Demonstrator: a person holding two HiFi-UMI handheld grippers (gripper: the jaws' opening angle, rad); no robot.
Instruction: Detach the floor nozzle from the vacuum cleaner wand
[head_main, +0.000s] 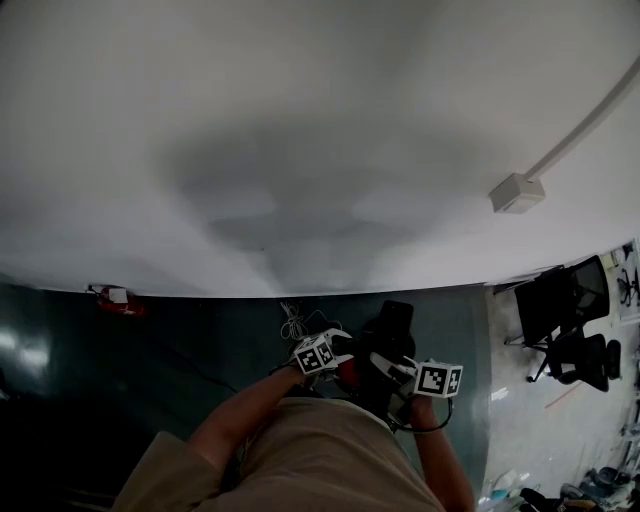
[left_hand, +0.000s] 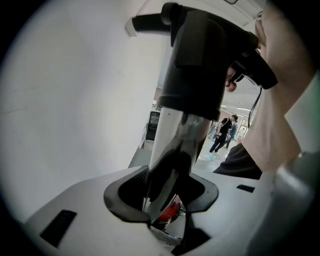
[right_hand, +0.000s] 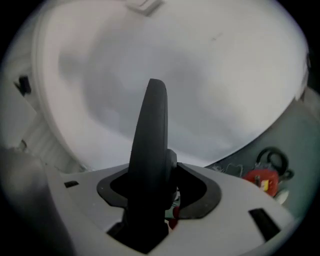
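Partly hidden floor nozzle (head_main: 397, 320) pinched by right gripper (right_hand: 156, 192), wand (left_hand: 169, 131) by left gripper (left_hand: 161, 192); dark floor (head_main: 190, 345), white wall (head_main: 300, 110)

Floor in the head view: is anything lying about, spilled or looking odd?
A loose tangle of pale cable lies on the dark floor at the foot of the wall. A small red thing sits alone further left, against the wall. Nothing looks spilled or broken.

Wand (left_hand: 167, 135): pale, glossy tube, rising steeply, its upper end seated in the nozzle. Nozzle (left_hand: 197, 60): black, bulky neck capping the wand, joined and not yet detached, raised, near, slightly right of centre.
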